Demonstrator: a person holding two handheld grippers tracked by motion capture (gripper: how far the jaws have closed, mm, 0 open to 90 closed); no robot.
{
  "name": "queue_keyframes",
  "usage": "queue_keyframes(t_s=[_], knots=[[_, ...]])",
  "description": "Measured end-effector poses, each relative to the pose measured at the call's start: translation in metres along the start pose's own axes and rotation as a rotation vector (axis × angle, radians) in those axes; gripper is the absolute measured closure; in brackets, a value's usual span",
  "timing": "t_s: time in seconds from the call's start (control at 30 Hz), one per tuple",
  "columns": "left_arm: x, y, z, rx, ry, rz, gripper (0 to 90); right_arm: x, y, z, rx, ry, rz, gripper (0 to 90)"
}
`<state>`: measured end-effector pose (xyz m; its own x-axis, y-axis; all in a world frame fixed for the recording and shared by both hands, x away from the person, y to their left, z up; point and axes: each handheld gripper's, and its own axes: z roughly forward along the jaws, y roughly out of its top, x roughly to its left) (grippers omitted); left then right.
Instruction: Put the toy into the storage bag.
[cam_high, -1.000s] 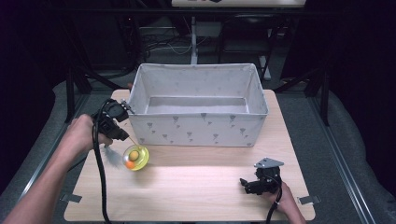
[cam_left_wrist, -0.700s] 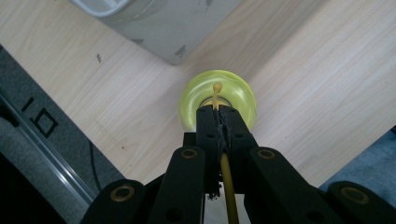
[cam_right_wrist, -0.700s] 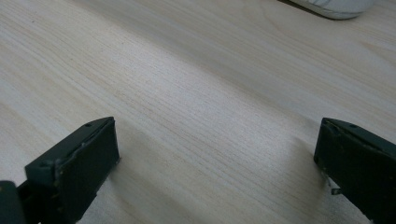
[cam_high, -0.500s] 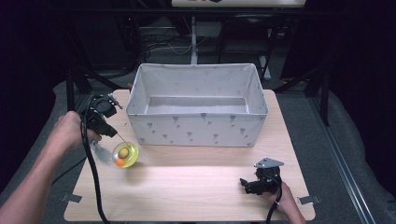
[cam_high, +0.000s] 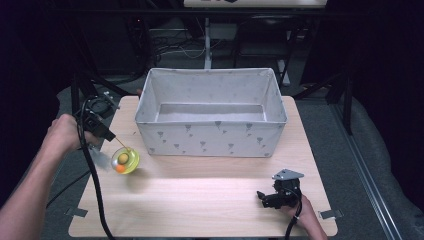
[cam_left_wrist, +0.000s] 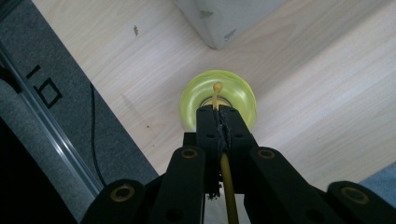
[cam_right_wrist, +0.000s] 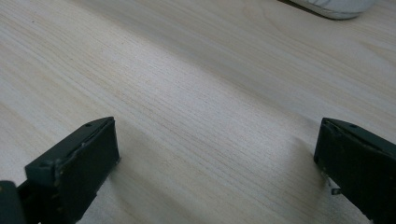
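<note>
A translucent yellow-green disc toy (cam_high: 124, 160) with orange bits inside hangs on a thin yellow cord over the table's left side. My left gripper (cam_high: 110, 135) is shut on that cord, held by a hand at the table's left edge. In the left gripper view the closed jaws pinch the yellow cord (cam_left_wrist: 226, 172), with the disc toy (cam_left_wrist: 238, 95) just past the left gripper (cam_left_wrist: 218, 112). I cannot tell whether the disc touches the wood. My right gripper (cam_high: 265, 198) rests low at the front right, open, and the right gripper (cam_right_wrist: 215, 158) has bare wood between its jaws.
A large white fabric bin (cam_high: 210, 135) with grey marks stands at the back middle of the wooden table (cam_high: 210, 200), and nothing lies in it. Its near corner (cam_left_wrist: 219, 28) lies just beyond the toy. Grey floor and black frames surround the table.
My left hand has moved left, away from the bin's front corner, and the hanging disc toy has gone with it. The right gripper has stayed put.
</note>
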<state>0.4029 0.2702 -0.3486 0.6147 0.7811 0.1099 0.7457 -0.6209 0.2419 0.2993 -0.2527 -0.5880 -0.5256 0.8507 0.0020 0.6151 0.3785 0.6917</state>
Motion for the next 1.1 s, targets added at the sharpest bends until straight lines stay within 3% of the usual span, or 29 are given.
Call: queue_keyframes(t_s=[0.57,1.1], knots=[[0.024,0.013,-0.010,0.008,0.042,-0.043,88.0,0.000,0.000,0.000,0.000,0.000,0.000,0.0],[0.035,0.029,-0.032,0.021,0.106,-0.048,88.0,0.000,0.000,0.000,0.001,0.000,0.000,0.0]])
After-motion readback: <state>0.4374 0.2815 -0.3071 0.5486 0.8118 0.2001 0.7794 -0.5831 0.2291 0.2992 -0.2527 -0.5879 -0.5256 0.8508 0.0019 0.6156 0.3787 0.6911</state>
